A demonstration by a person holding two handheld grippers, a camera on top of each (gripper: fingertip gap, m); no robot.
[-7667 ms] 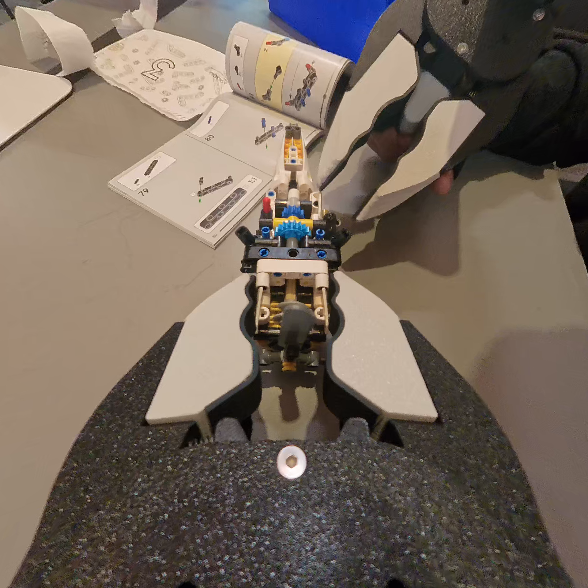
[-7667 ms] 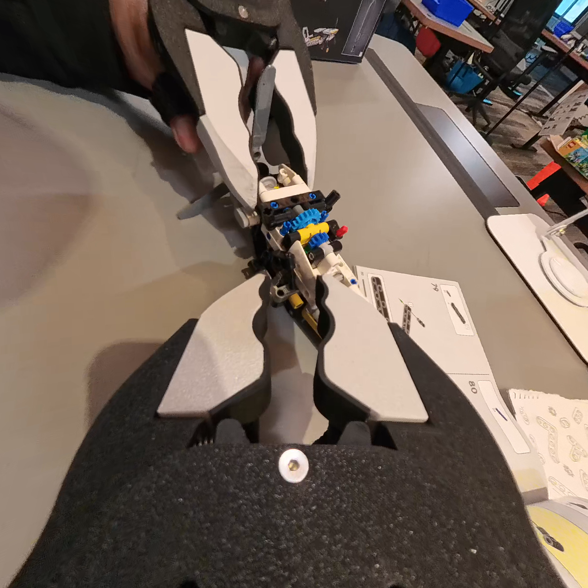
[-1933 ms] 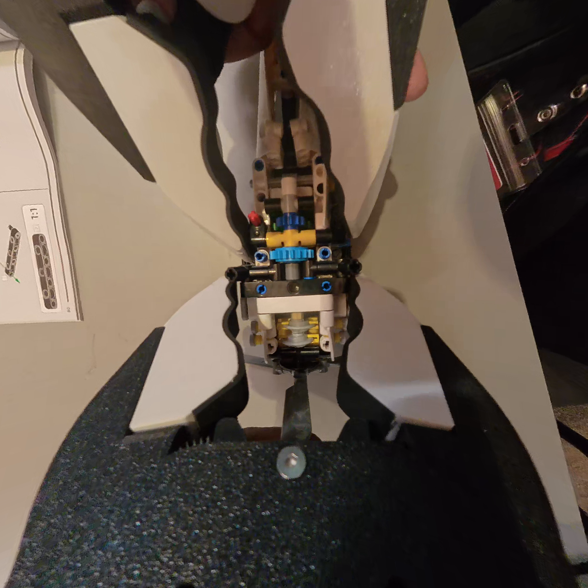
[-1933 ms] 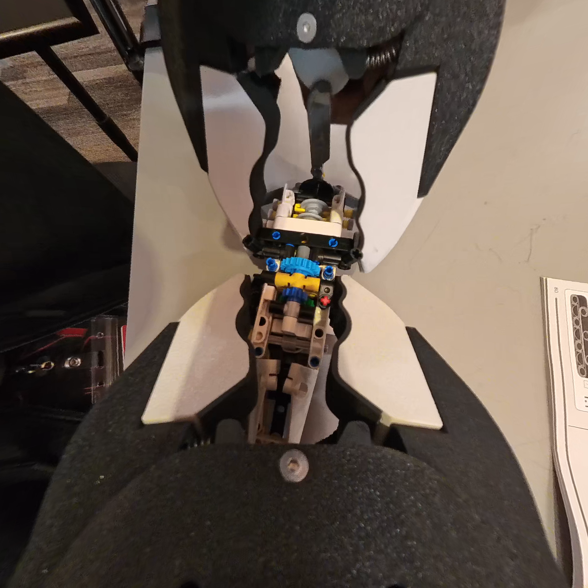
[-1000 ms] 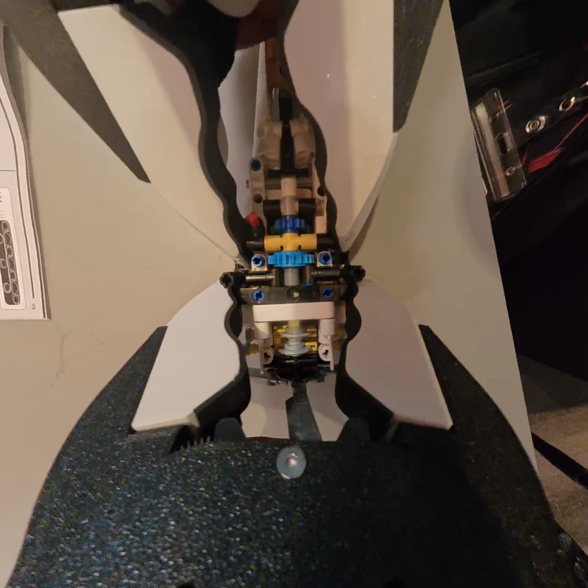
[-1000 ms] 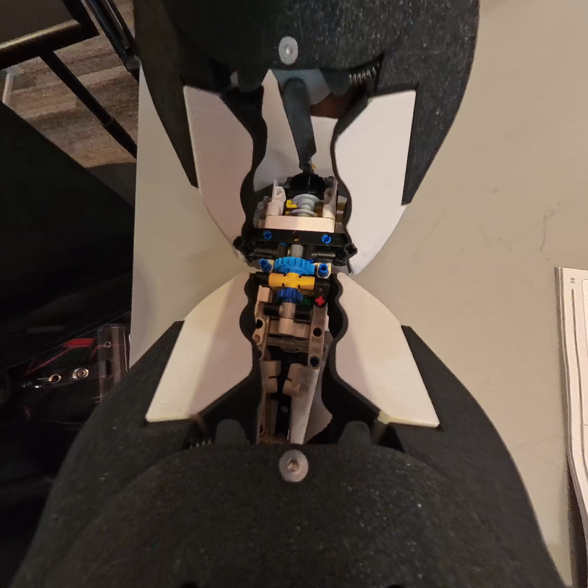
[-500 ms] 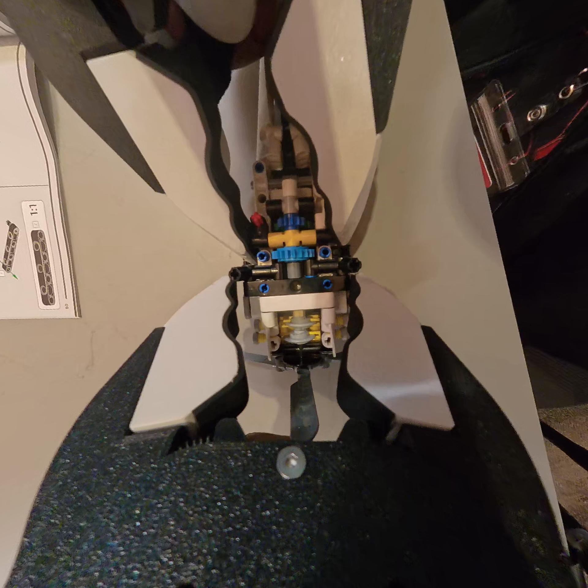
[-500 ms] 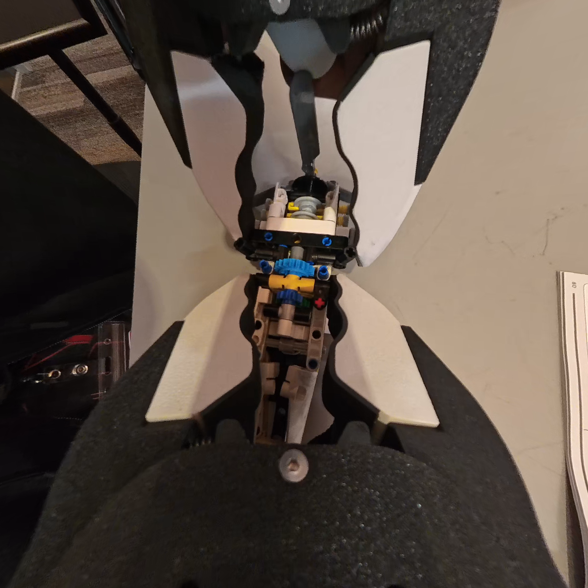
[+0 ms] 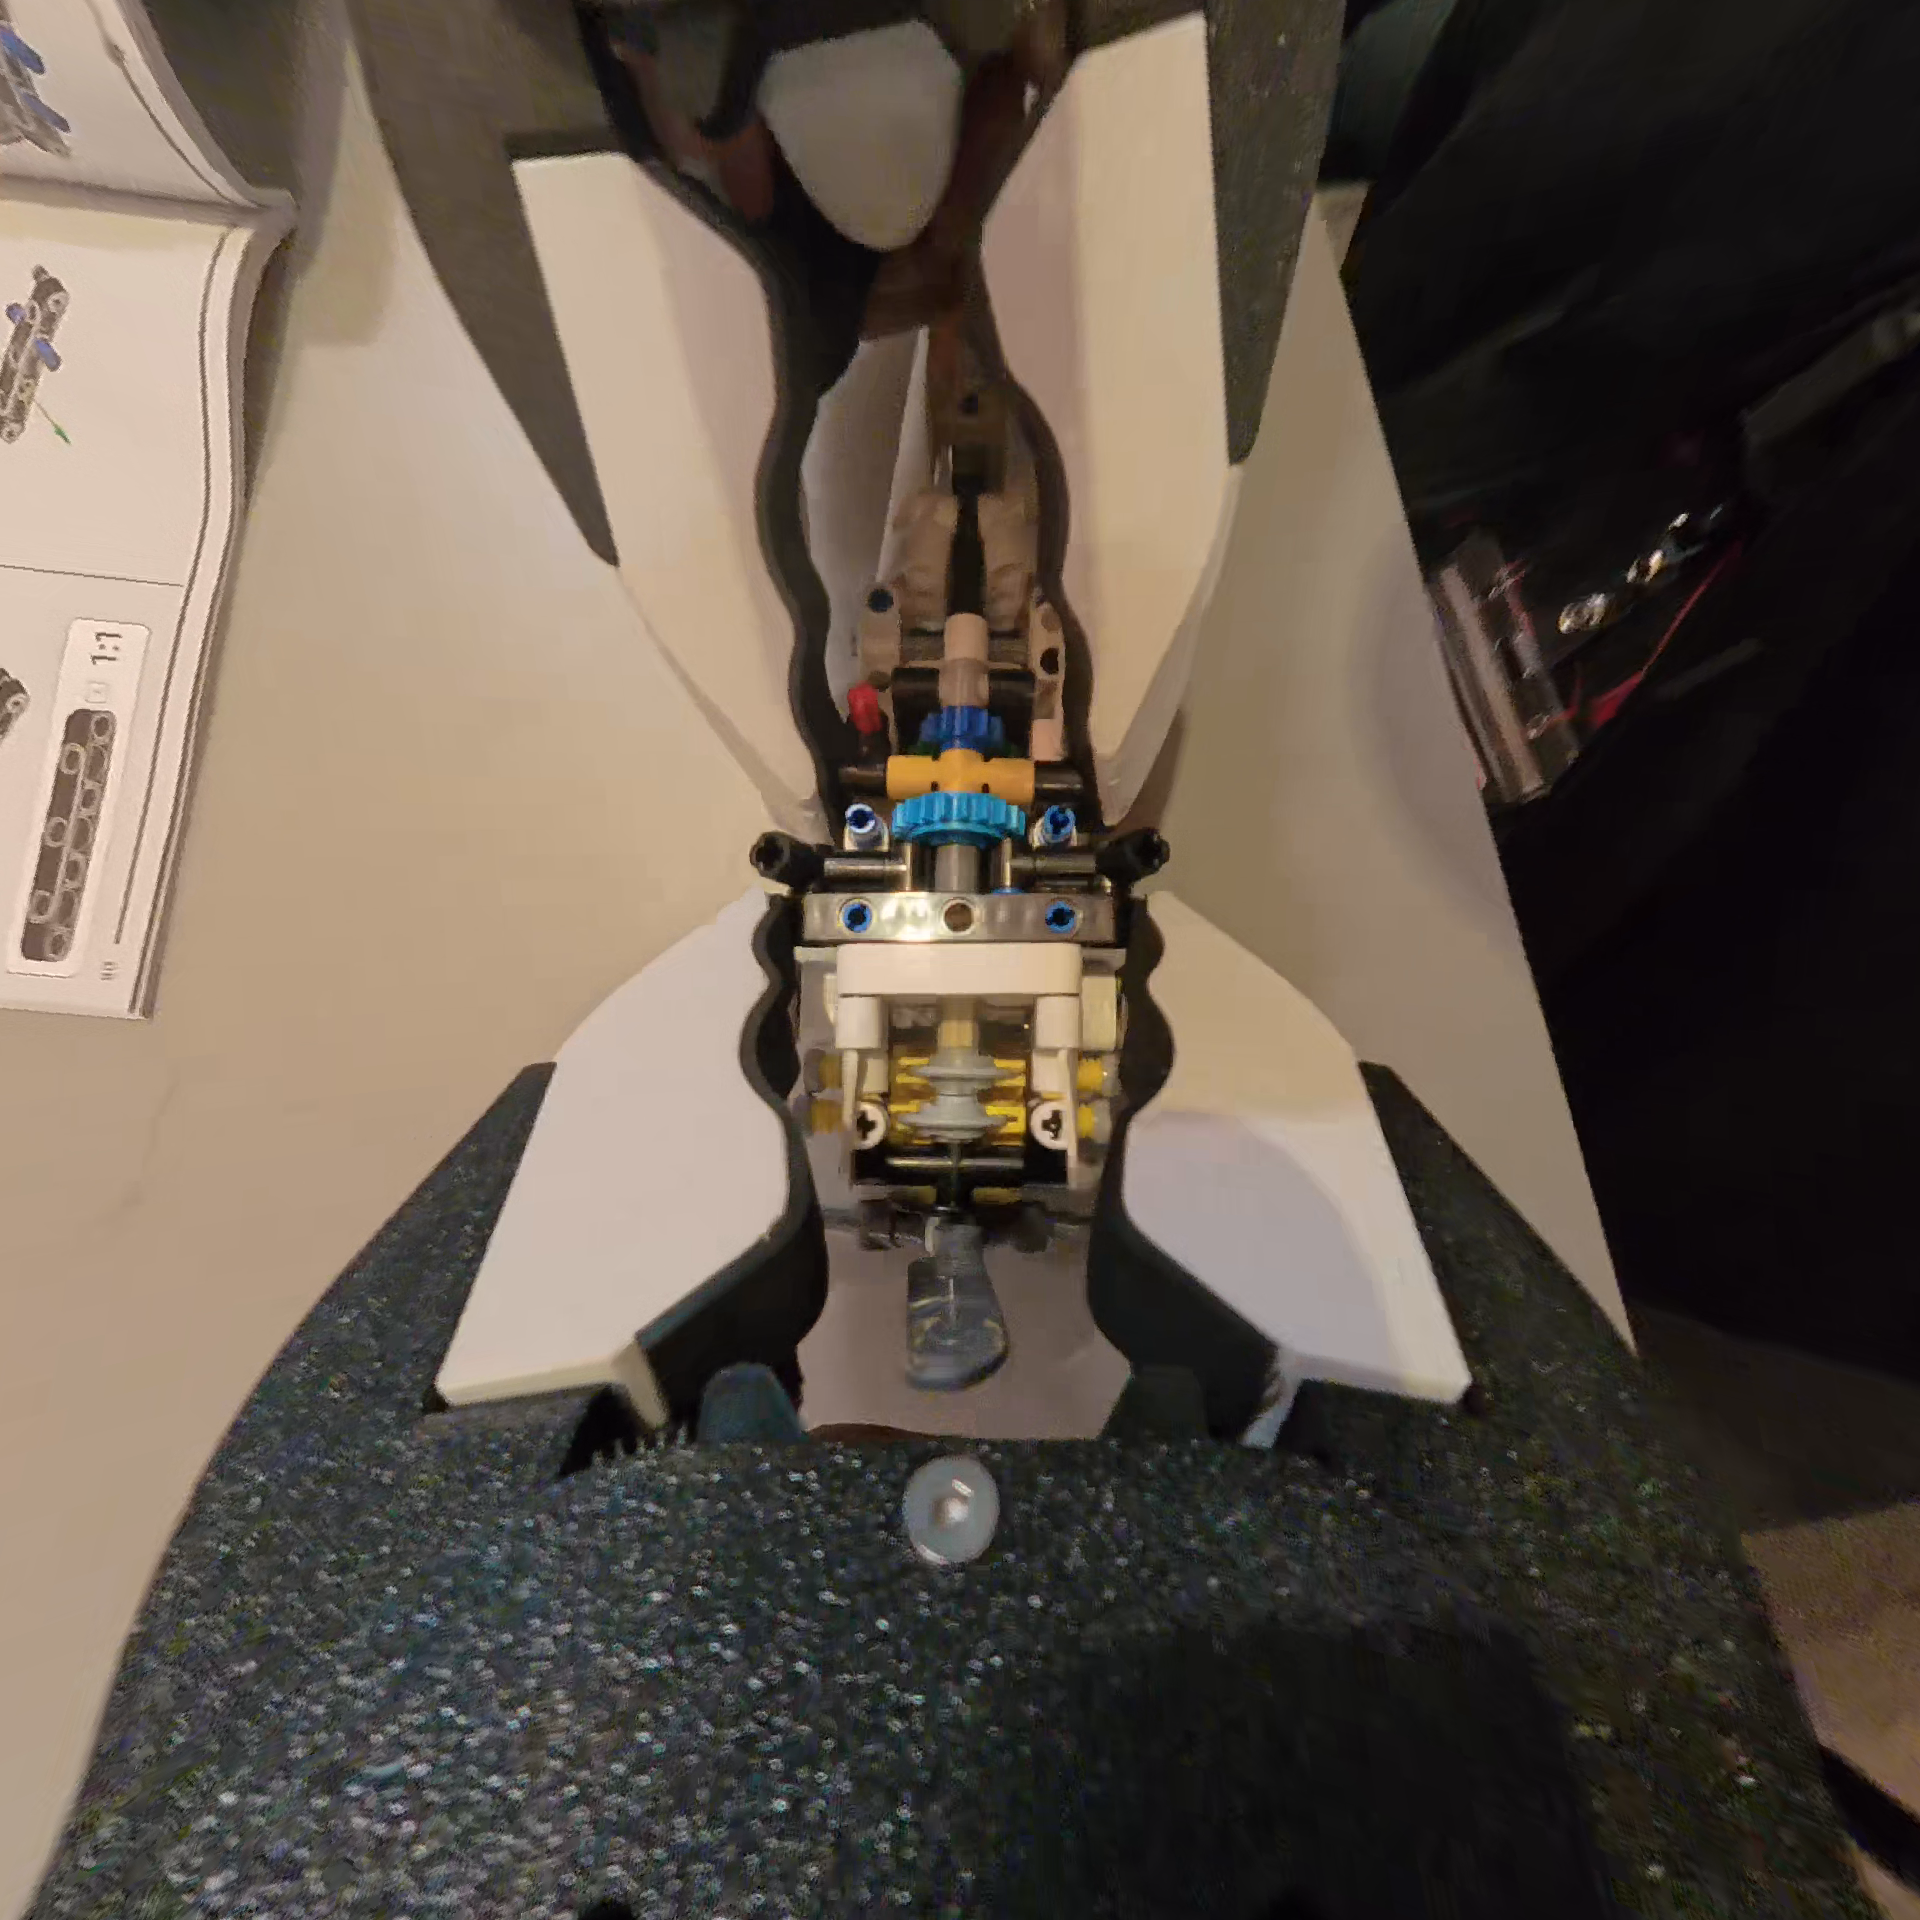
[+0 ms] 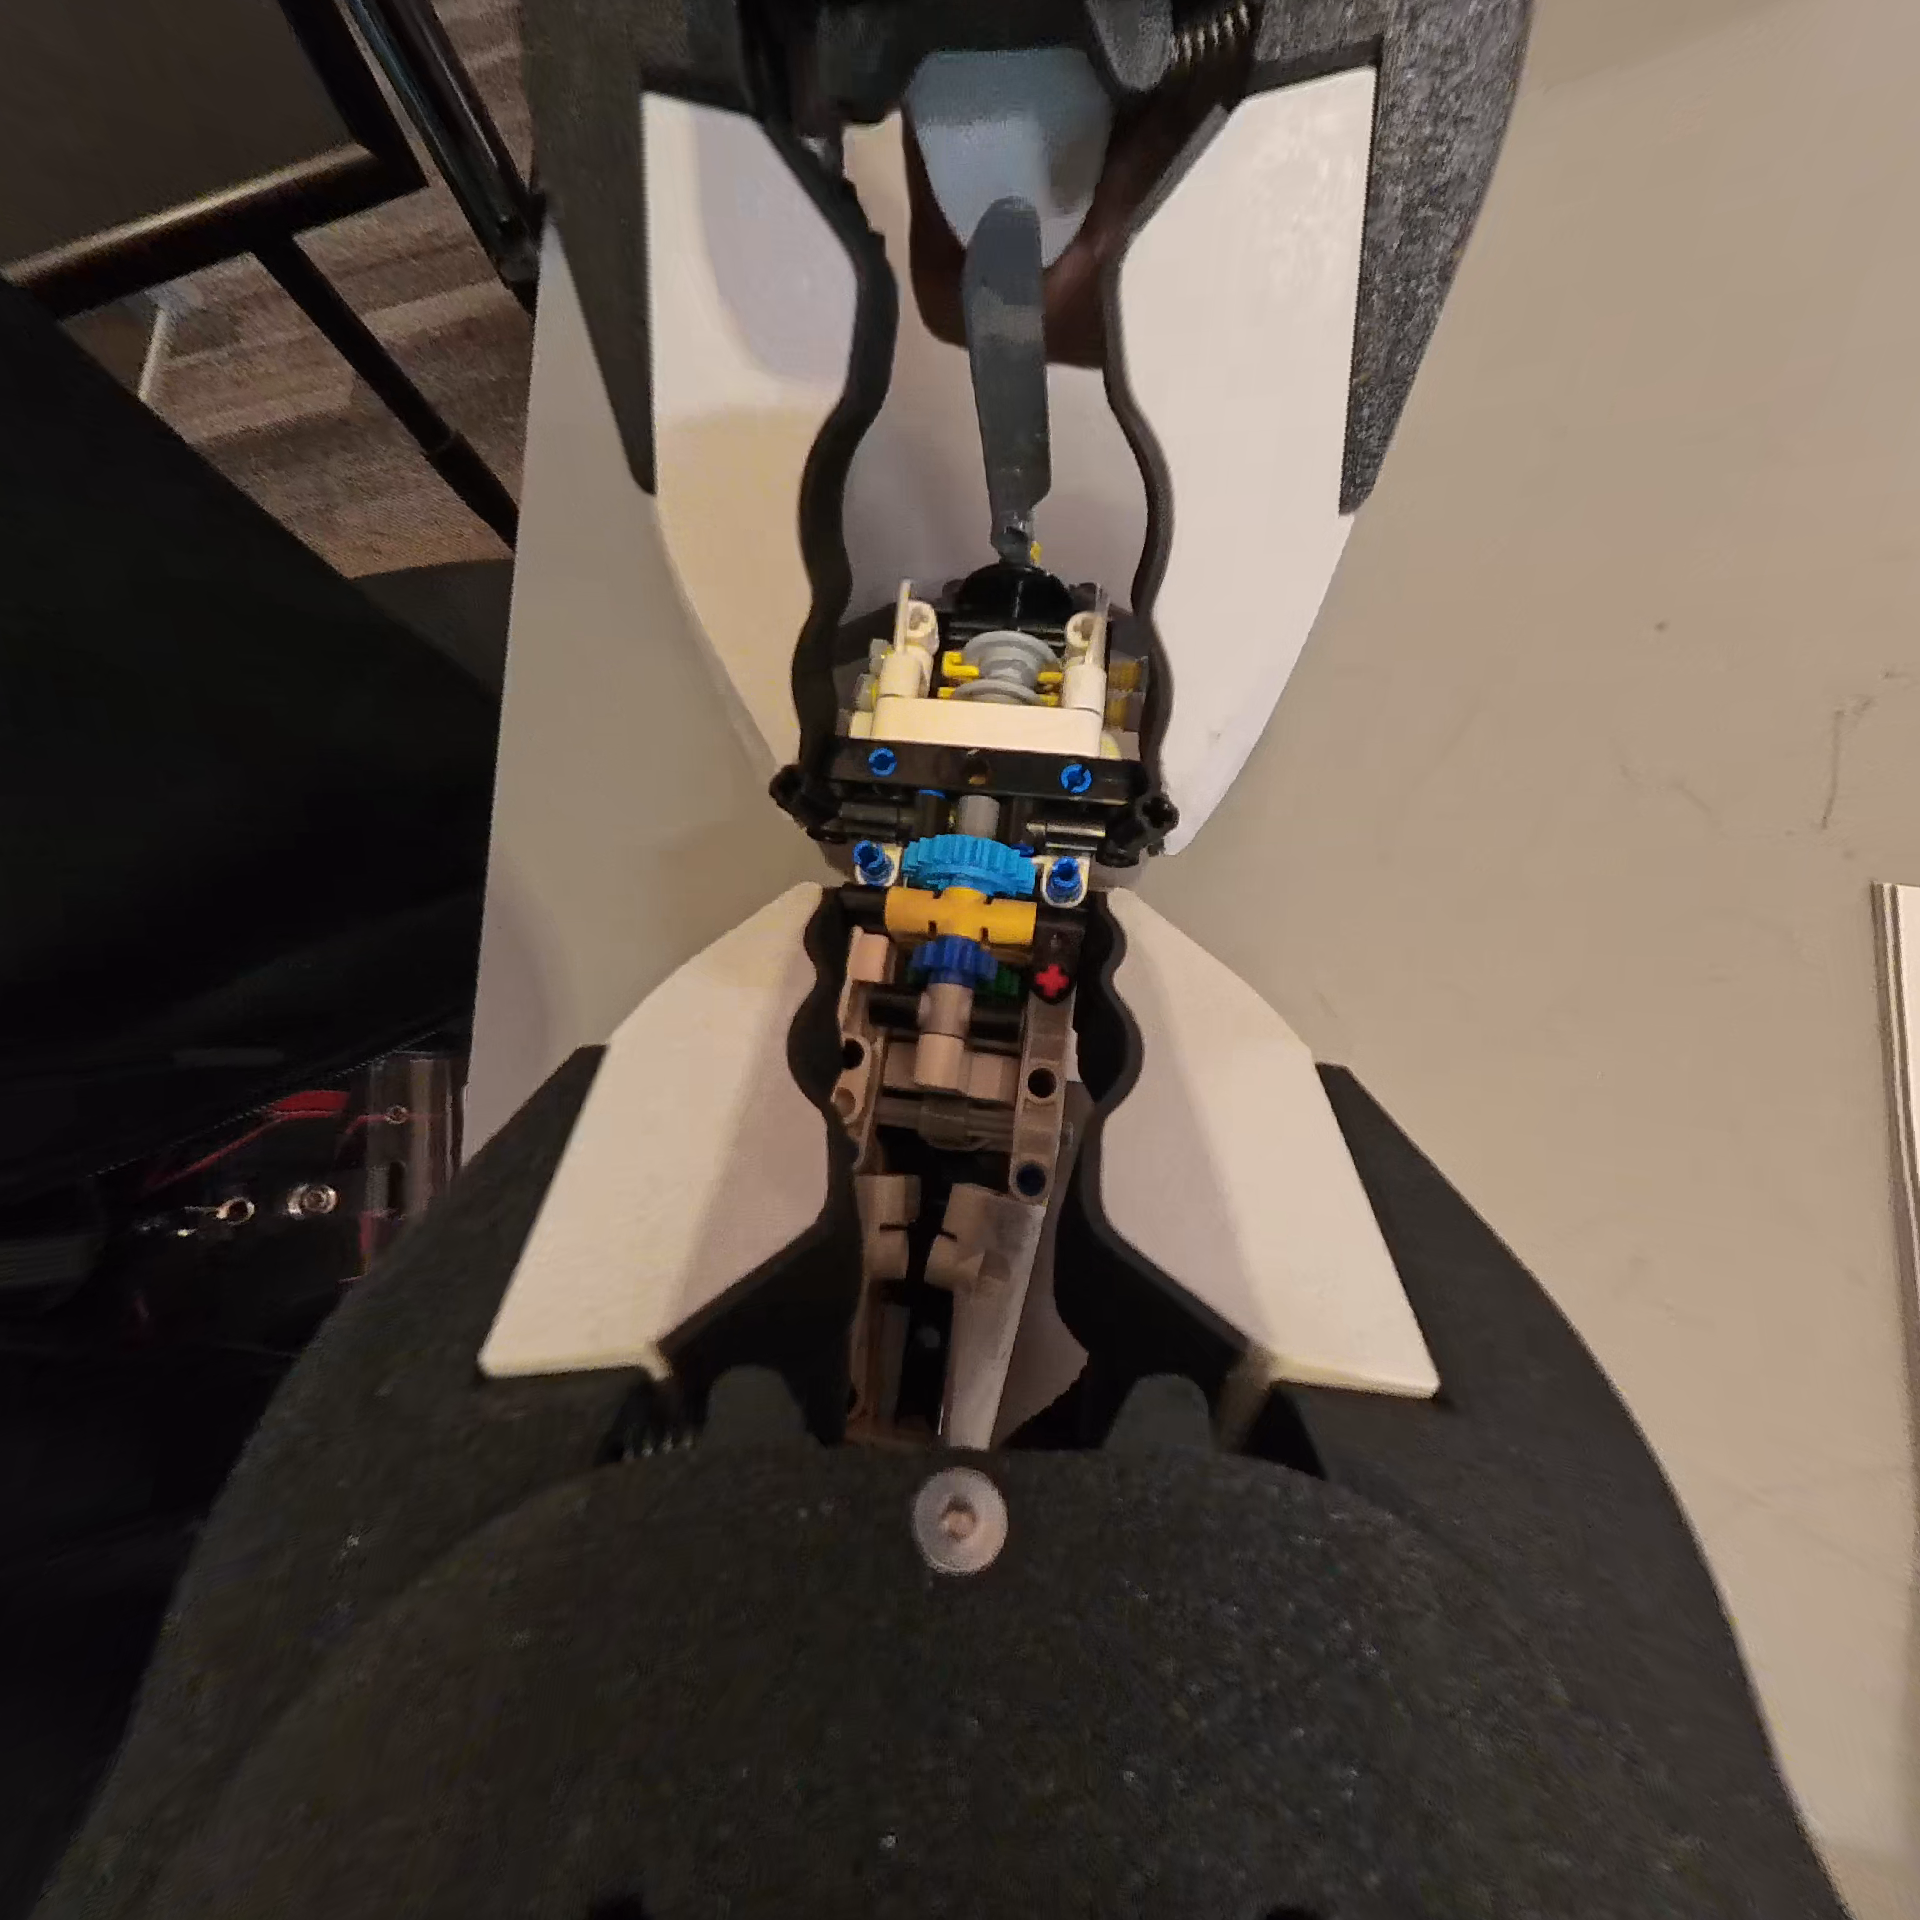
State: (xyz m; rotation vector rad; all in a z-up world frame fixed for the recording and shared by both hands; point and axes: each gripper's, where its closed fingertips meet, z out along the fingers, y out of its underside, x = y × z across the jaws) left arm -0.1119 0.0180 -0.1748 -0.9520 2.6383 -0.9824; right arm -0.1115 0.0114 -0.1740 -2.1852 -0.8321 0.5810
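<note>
A brick-built gear model (image 9: 956, 966) with white, black, tan, yellow and blue parts hangs above the table edge between both grippers. My left gripper (image 9: 956, 914) is shut on its wide end, pads against the white frame and black beam. A grey lever (image 9: 951, 1320) sticks out of that end towards the gripper's base. My right gripper (image 10: 961, 904) is shut on the narrow tan end (image 10: 956, 1091). The left gripper faces it, tip to tip, in the right wrist view (image 10: 977, 810). The model (image 10: 966, 727) and lever (image 10: 1008, 364) show there too.
The beige table (image 9: 416, 727) lies below, with an open instruction booklet (image 9: 94, 727) at the left; its edge shows in the right wrist view (image 10: 1901, 1039). Past the table edge are dark items, a clear plastic holder (image 9: 1507, 644) and black furniture legs (image 10: 395, 364) on the floor. My two grippers' fingertips are within a few centimetres of each other.
Both grippers have kept their hold on the model's two ends. The pair has swayed slightly over the table edge, so the booklet shifts in the left wrist view.
</note>
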